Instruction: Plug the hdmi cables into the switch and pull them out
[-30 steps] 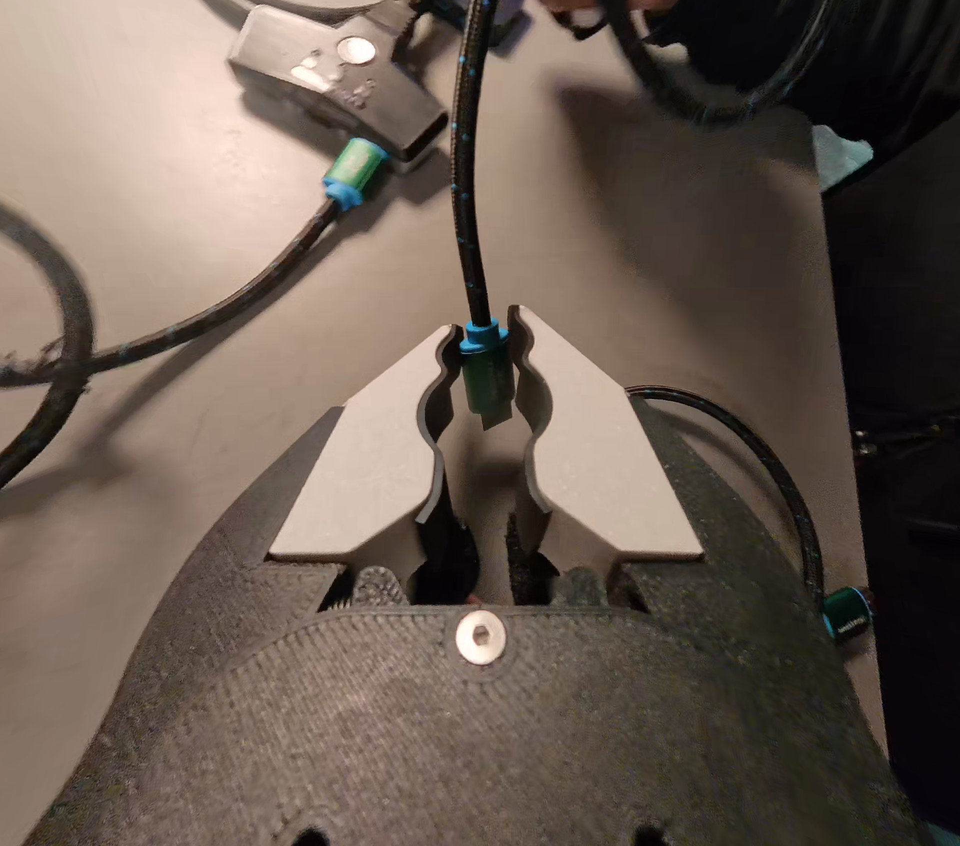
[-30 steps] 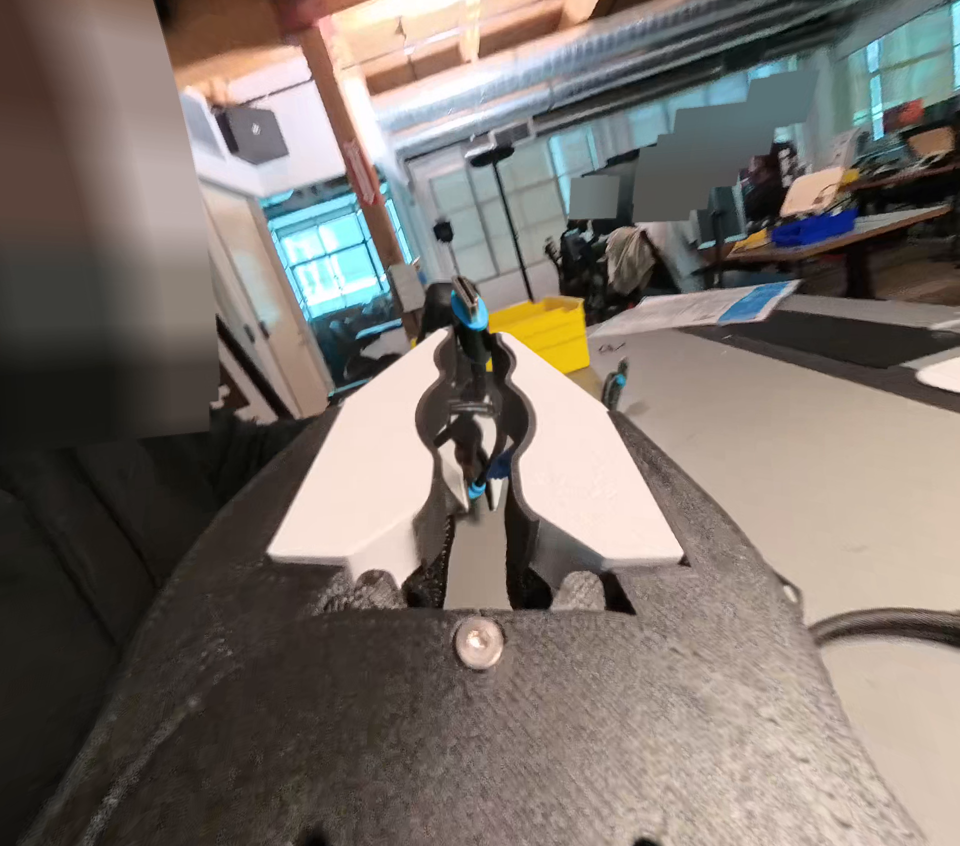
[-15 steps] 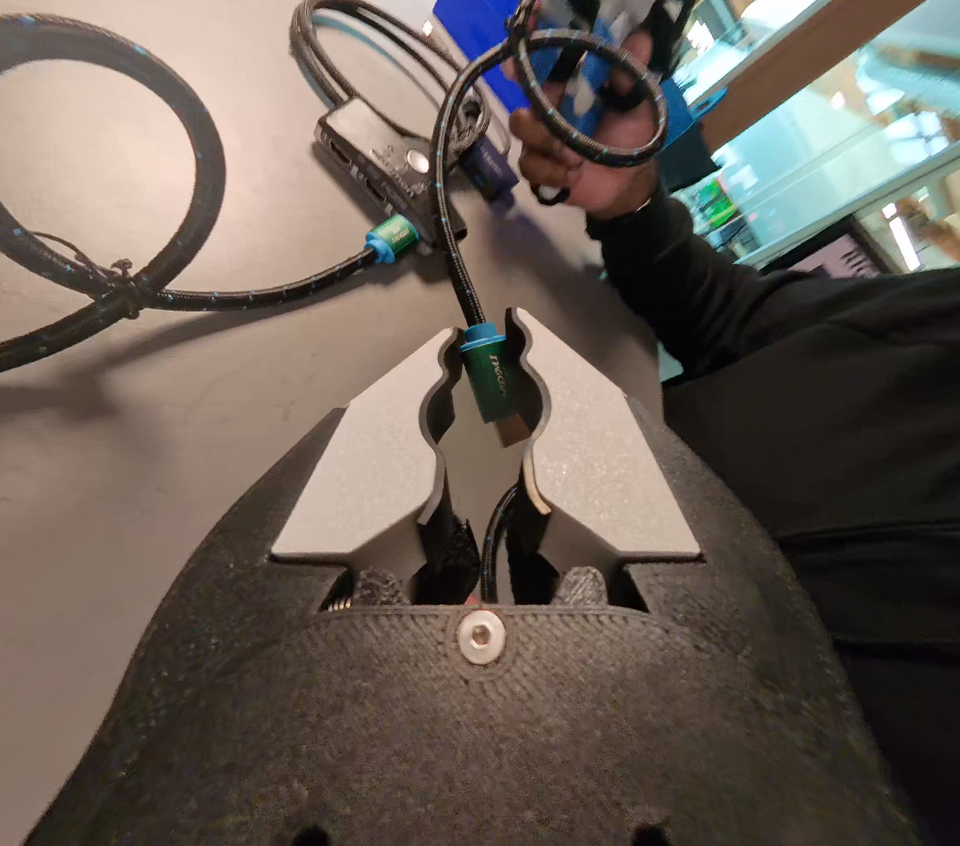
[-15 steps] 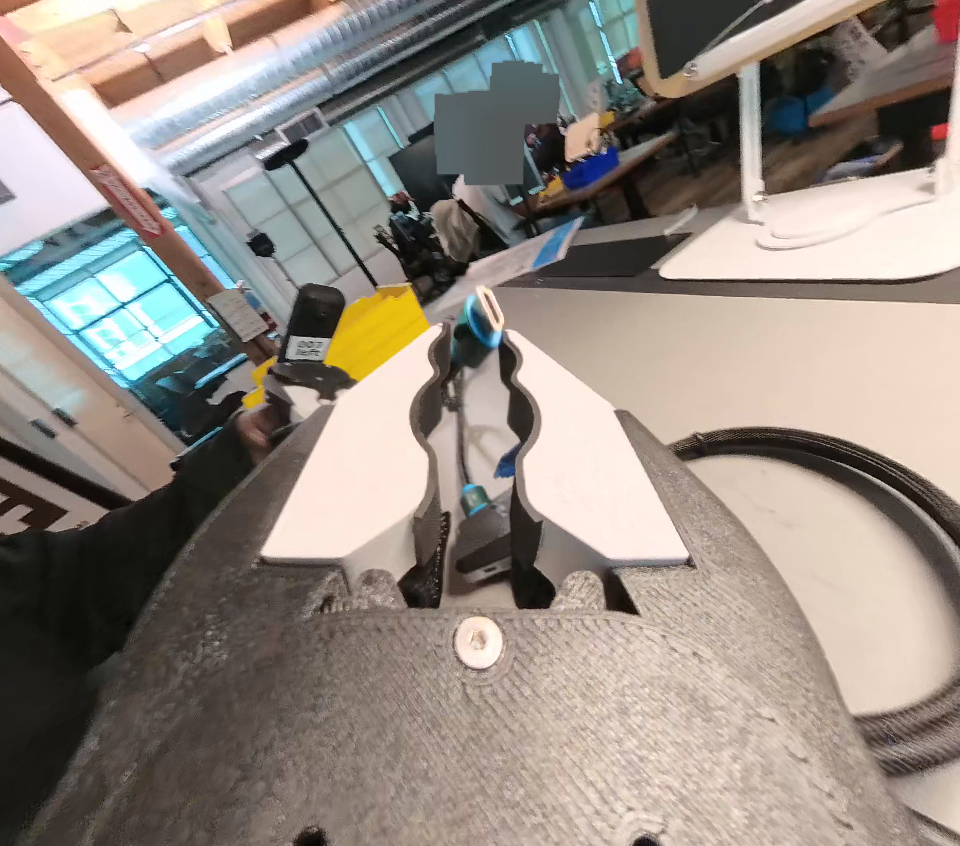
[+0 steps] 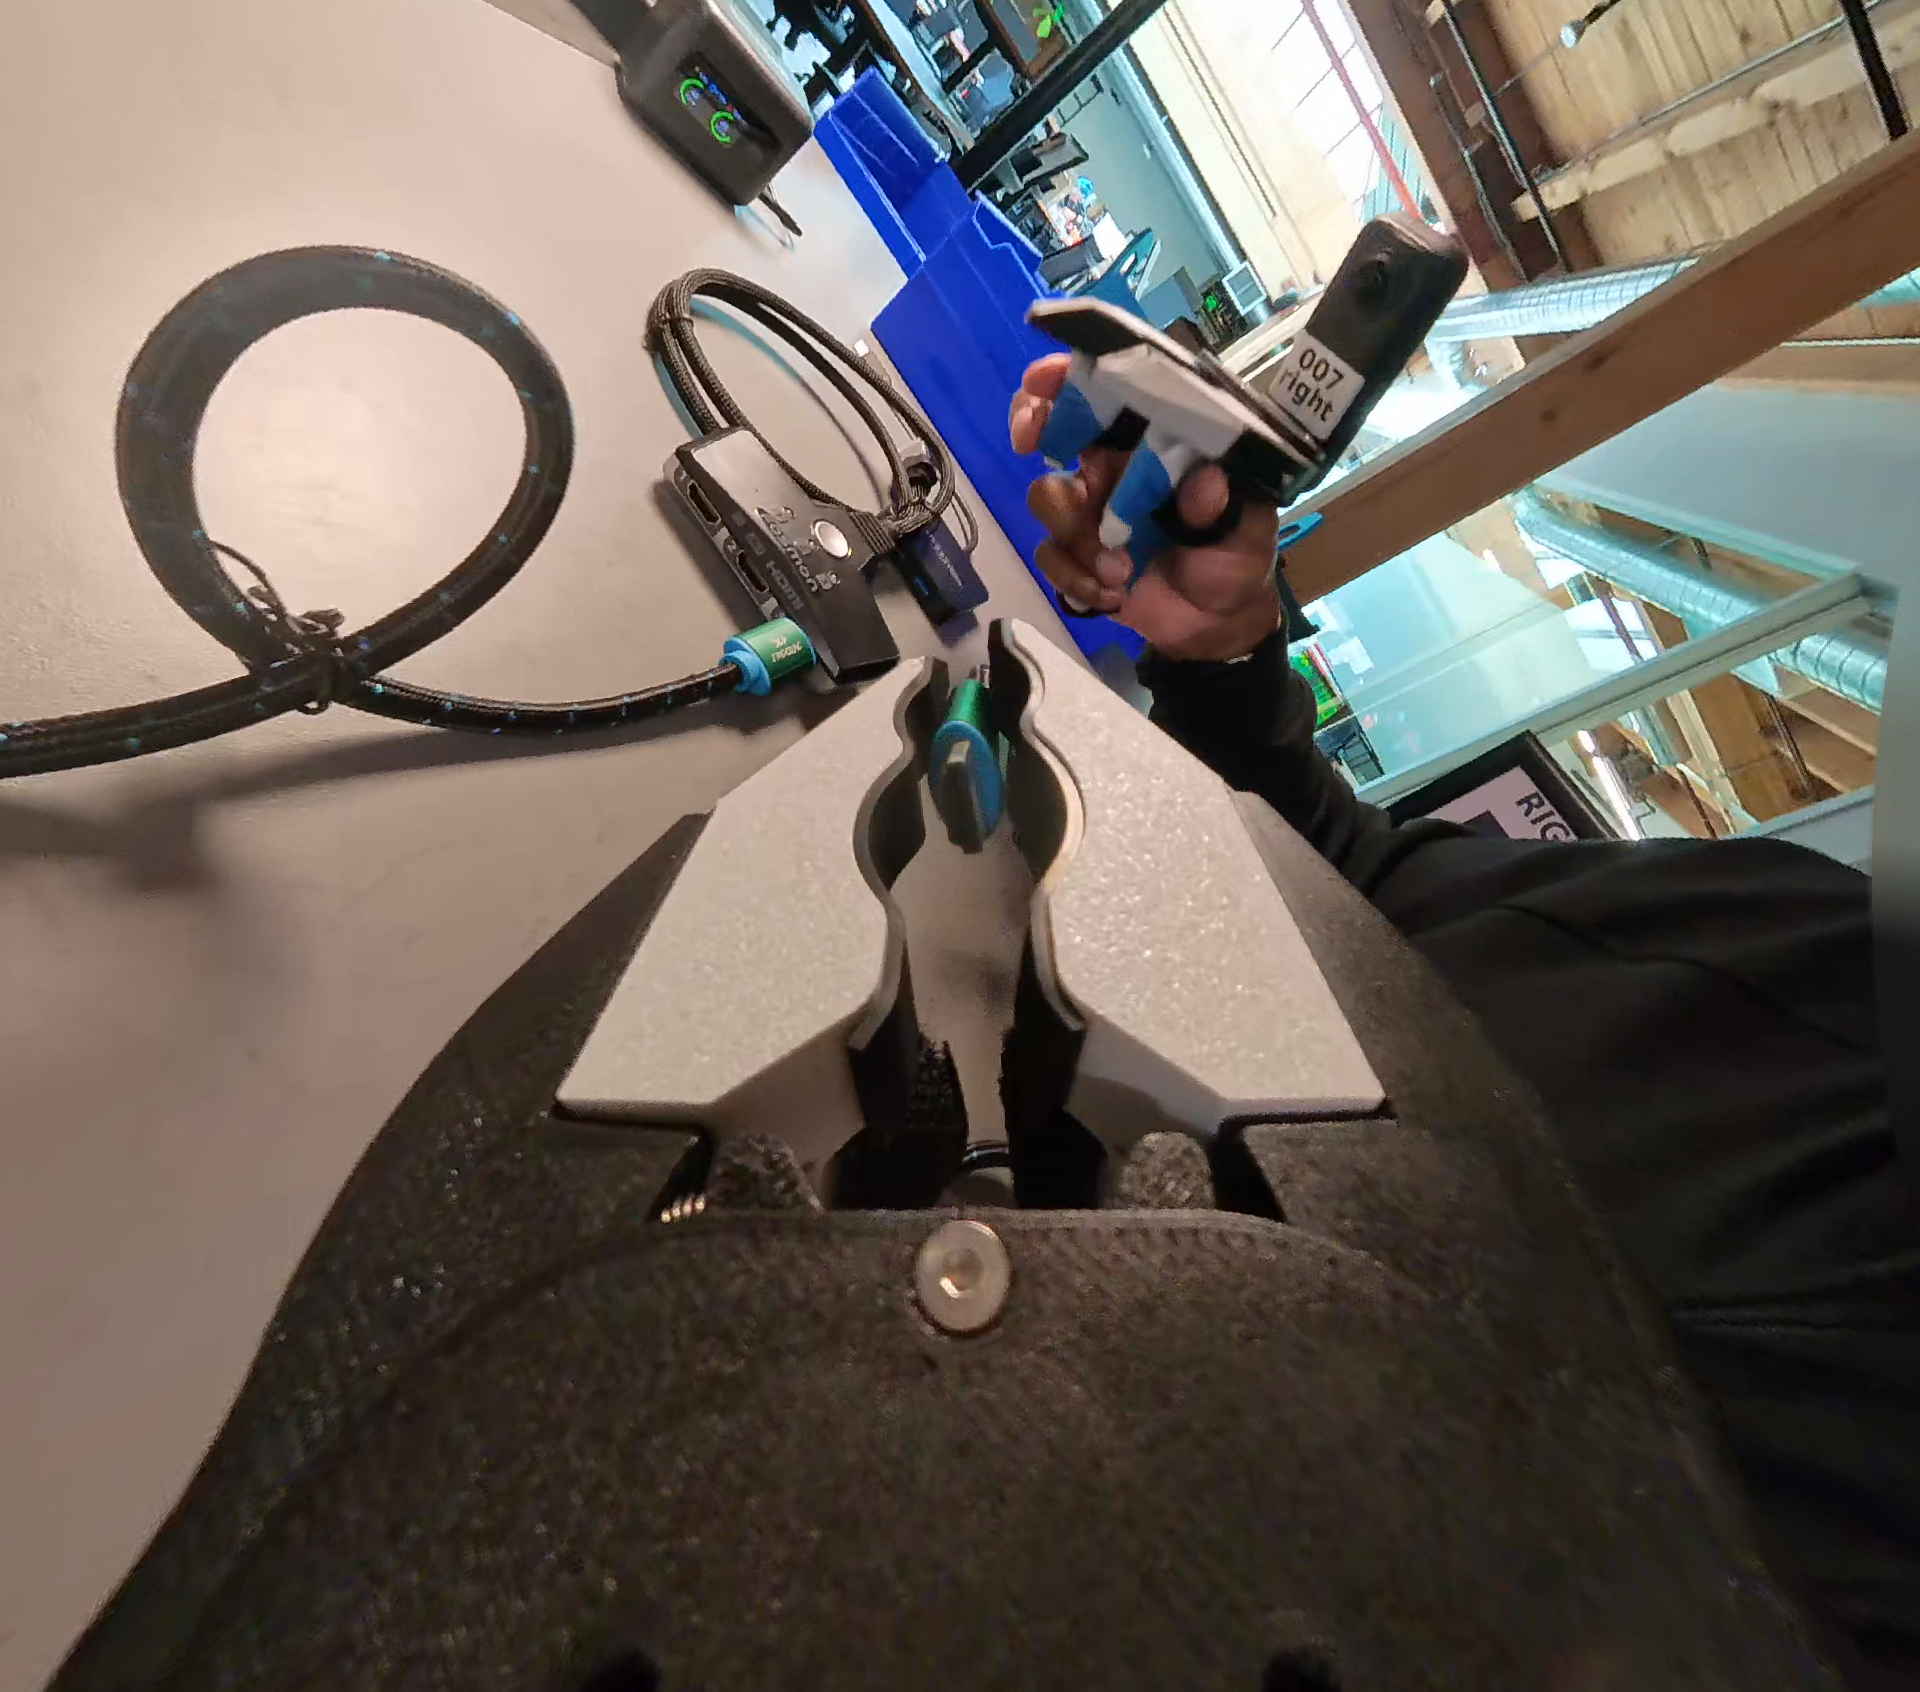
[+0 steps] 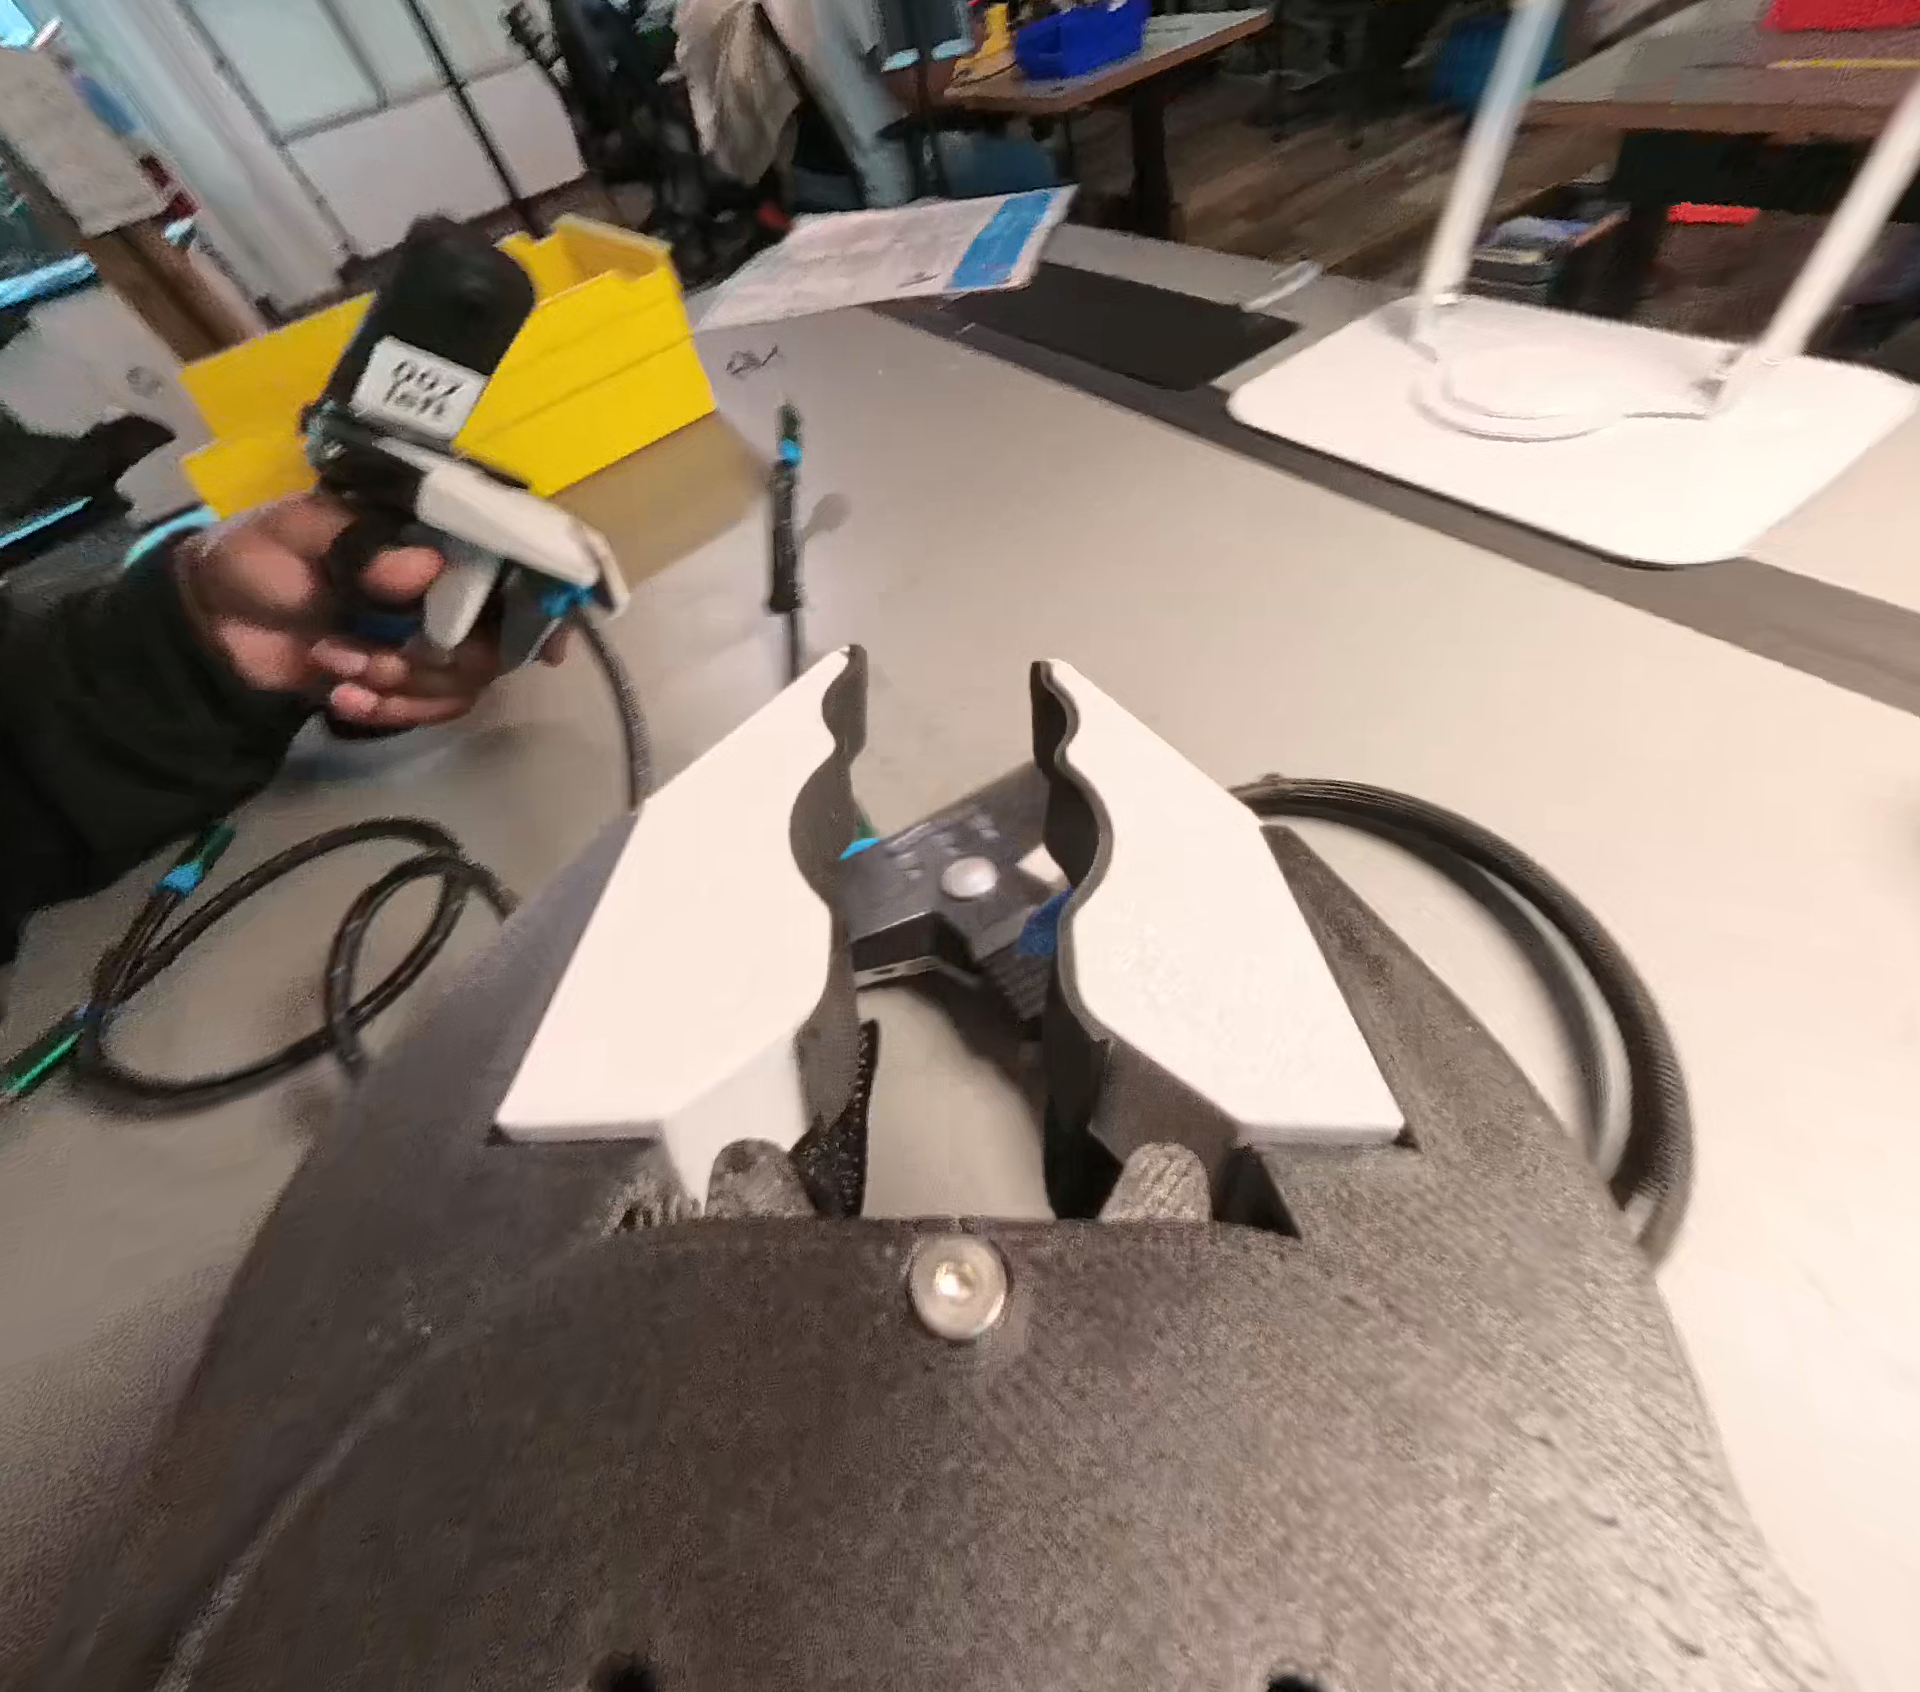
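Observation:
My left gripper (image 5: 961, 671) is shut on a green HDMI plug with a blue collar (image 5: 966, 759); the plug end points away from me toward the black switch (image 5: 790, 562) on the grey table. A second green plug (image 5: 769, 653) sits in the switch's near end, and its braided cable loops left. My right gripper (image 6: 945, 671) is open and empty, low over the switch (image 6: 945, 894), which shows between its fingers. The right gripper also shows in the left wrist view (image 5: 1143, 416), held up in a hand. The left gripper shows in the right wrist view (image 6: 499, 530) with the cable hanging from it.
Blue bins (image 5: 935, 260) and a black power unit (image 5: 717, 104) stand beyond the switch. A yellow bin (image 6: 582, 354) and a white monitor stand base (image 6: 1558, 437) sit at the table's far side. Braided cable coils lie at left (image 6: 312, 915) and right (image 6: 1507, 863).
My right gripper has opened, let go of the cable end and swung down over the switch. The plug in my left gripper now points away from me instead of toward me.

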Demonstrator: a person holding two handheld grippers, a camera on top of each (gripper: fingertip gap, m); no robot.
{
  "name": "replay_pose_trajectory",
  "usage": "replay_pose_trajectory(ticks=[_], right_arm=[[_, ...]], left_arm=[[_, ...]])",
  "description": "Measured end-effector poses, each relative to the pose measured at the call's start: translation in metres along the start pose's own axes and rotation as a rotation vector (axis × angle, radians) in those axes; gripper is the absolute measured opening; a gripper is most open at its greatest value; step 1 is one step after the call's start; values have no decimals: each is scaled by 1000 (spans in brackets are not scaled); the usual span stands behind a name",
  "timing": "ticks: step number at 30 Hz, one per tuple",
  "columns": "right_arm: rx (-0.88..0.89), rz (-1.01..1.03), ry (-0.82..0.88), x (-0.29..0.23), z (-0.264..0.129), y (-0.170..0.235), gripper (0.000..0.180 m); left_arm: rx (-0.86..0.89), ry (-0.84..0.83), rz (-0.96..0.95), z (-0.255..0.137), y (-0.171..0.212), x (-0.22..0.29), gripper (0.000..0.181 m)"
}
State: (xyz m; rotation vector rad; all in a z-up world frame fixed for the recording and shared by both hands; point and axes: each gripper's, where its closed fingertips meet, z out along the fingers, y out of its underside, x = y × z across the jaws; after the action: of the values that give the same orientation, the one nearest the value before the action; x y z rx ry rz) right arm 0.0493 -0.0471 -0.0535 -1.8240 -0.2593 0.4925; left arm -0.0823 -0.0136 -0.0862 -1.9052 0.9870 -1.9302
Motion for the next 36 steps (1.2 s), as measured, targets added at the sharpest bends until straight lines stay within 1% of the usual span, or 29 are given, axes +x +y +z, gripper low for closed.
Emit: replay_pose_trajectory(ticks=[2,5,6,8,9,11,12,14,15,17,19,22,24,25,28,30,32,34,36], right_arm=[[-79,-24,-92,-28,12,14,33],[-263,-79,-210,-63,30,52,47],[-316,-108,-233,-71,34,64,48],[-387,-162,-268,-81,40,81,44],[-400,-197,-262,-81,42,84,28],[-395,-264,-210,-72,43,75,10],[-395,-292,-173,-65,42,68,7],[-396,-356,-126,-53,39,50,8],[-402,-391,-111,-49,39,41,11],[-442,-516,-80,-42,39,27,16],[-507,-702,-91,-43,43,23,16],[-634,-970,-148,-46,48,31,12],[-699,-1088,-200,-48,52,39,9],[-719,-1131,-236,-50,54,43,8],[-714,-1203,-383,-70,63,53,6],[-700,-1232,-446,-80,69,55,6],[-696,-1271,-437,-81,77,52,7],[-691,-1275,-441,-83,82,51,7],[-671,-1268,-437,-86,85,50,8]], left_arm=[[7,12,6,3,-1,5,9],[19,23,20,6,-2,11,9],[27,25,23,7,-2,12,9],[46,34,26,7,-5,14,9],[54,40,26,6,-6,15,9],[44,40,40,5,-5,15,10],[25,54,55,4,-2,18,10],[-28,96,80,4,6,26,9],[-61,104,94,5,12,28,0],[-114,128,121,9,22,35,1],[-165,141,153,13,33,40,1],[-221,98,197,16,43,35,1],[-216,42,222,14,40,26,4],[-198,21,226,12,35,23,10],[-160,39,212,8,26,25,24],[-201,11,220,9,33,21,31],[-258,-9,255,11,44,18,29],[-296,-30,280,14,52,16,21],[-319,-52,291,16,56,12,7]])
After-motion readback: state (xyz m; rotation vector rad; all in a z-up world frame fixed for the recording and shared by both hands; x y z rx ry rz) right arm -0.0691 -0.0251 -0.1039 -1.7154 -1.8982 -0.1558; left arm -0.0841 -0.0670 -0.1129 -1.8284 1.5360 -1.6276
